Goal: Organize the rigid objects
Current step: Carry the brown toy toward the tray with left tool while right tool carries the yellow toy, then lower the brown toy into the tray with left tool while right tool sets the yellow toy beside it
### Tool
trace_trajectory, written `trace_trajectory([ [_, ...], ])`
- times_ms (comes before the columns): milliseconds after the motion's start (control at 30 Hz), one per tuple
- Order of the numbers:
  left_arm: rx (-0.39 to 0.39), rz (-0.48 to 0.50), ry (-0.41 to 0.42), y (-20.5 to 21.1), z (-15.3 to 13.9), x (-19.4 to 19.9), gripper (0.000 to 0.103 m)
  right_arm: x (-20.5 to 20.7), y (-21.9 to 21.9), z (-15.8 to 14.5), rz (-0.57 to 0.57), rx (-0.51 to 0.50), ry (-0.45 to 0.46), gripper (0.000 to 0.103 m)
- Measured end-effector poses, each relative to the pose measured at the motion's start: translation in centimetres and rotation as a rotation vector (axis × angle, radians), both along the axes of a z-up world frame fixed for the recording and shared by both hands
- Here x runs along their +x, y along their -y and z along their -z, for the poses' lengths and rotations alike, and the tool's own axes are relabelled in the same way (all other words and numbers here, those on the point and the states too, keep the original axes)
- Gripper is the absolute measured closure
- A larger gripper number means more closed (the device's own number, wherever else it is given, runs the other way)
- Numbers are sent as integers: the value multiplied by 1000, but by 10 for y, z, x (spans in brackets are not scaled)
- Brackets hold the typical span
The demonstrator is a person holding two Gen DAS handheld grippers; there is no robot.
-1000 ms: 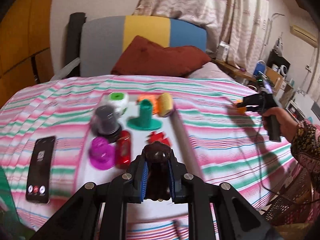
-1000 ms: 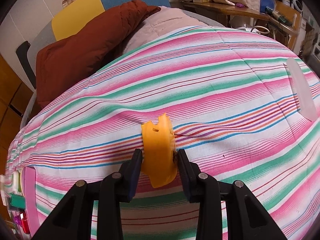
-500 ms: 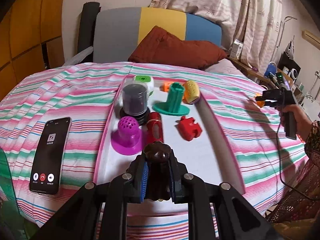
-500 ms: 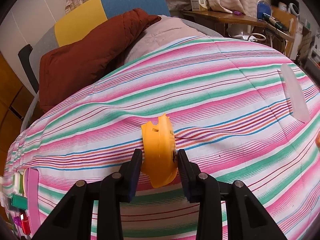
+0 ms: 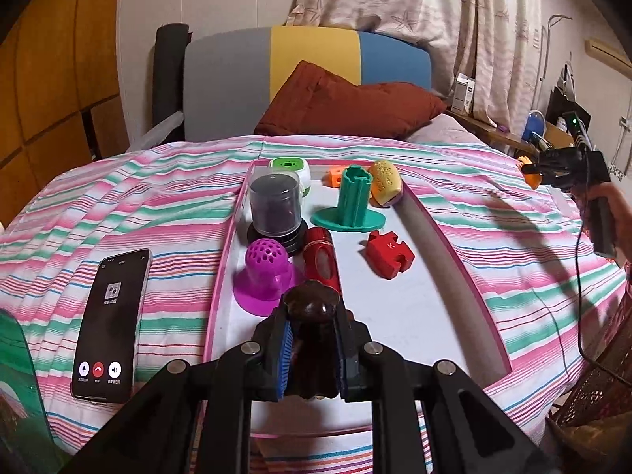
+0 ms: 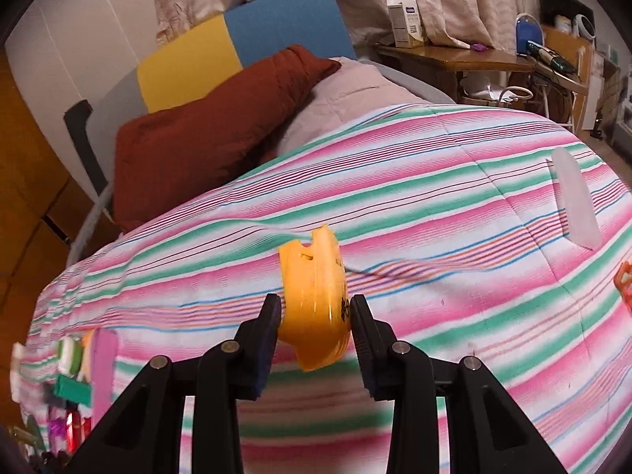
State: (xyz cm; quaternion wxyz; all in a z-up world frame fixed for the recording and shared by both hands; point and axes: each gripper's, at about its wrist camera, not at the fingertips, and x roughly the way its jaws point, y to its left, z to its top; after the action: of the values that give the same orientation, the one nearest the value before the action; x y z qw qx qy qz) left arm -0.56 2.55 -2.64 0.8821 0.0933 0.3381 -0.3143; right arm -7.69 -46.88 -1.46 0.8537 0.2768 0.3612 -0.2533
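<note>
My left gripper (image 5: 312,339) is shut on a dark brown glossy piece (image 5: 312,308) and holds it over the near end of a white tray with a pink rim (image 5: 395,339). In the tray are a purple domed piece (image 5: 262,272), a red cylinder (image 5: 322,260), a red puzzle piece (image 5: 389,254), a green post on a round base (image 5: 351,205), a smoky clear canister (image 5: 274,205), a yellow piece (image 5: 385,187), a small orange piece (image 5: 335,177) and a green-topped white box (image 5: 290,168). My right gripper (image 6: 316,316) is shut on an orange curved piece (image 6: 314,300) above the striped bedspread; it shows far right in the left wrist view (image 5: 553,166).
A phone (image 5: 112,324) with its screen lit lies on the bedspread left of the tray. A brown pillow (image 5: 347,106) and a grey, yellow and blue headboard (image 5: 308,63) are behind. A translucent white piece (image 6: 574,205) and an orange object (image 6: 624,280) lie at the right. A cluttered side table (image 6: 454,59) stands beyond the bed.
The left gripper has pulled back and risen with the brown piece, so more of the tray shows. The right gripper has lifted the orange piece a little and swung slightly left.
</note>
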Motion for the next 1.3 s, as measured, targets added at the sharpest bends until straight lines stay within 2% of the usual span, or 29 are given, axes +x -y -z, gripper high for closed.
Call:
trace_trajectory([
  [133, 0, 3, 11, -1, 1, -5, 85, -12, -23, -13, -30, 4, 34, 67],
  [267, -12, 12, 11, -3, 1, -9, 77, -22, -53, -27, -75, 7, 68, 67],
  [400, -35, 28, -14, -6, 0, -11, 76, -27, -87, -37, -134, 8, 88, 67],
  [567, -59, 16, -47, -19, -4, -17, 74, -28, -132, -44, -195, -11, 98, 67],
  [767, -89, 17, -15, -36, -21, -28, 73, -16, -198, -45, -327, -18, 81, 67],
  [967, -114, -63, -12, -52, -38, -25, 69, 6, -272, -31, -486, 9, 49, 67],
  [1100, -99, -162, -10, -59, -46, -17, 68, 26, -321, -14, -580, 11, -11, 67],
  [1233, -81, -254, 0, -65, -53, -9, 68, 40, -347, 3, -615, -5, -77, 67],
  [1300, -80, -267, -3, -69, -55, -7, 68, 45, -356, 11, -619, -13, -108, 67],
])
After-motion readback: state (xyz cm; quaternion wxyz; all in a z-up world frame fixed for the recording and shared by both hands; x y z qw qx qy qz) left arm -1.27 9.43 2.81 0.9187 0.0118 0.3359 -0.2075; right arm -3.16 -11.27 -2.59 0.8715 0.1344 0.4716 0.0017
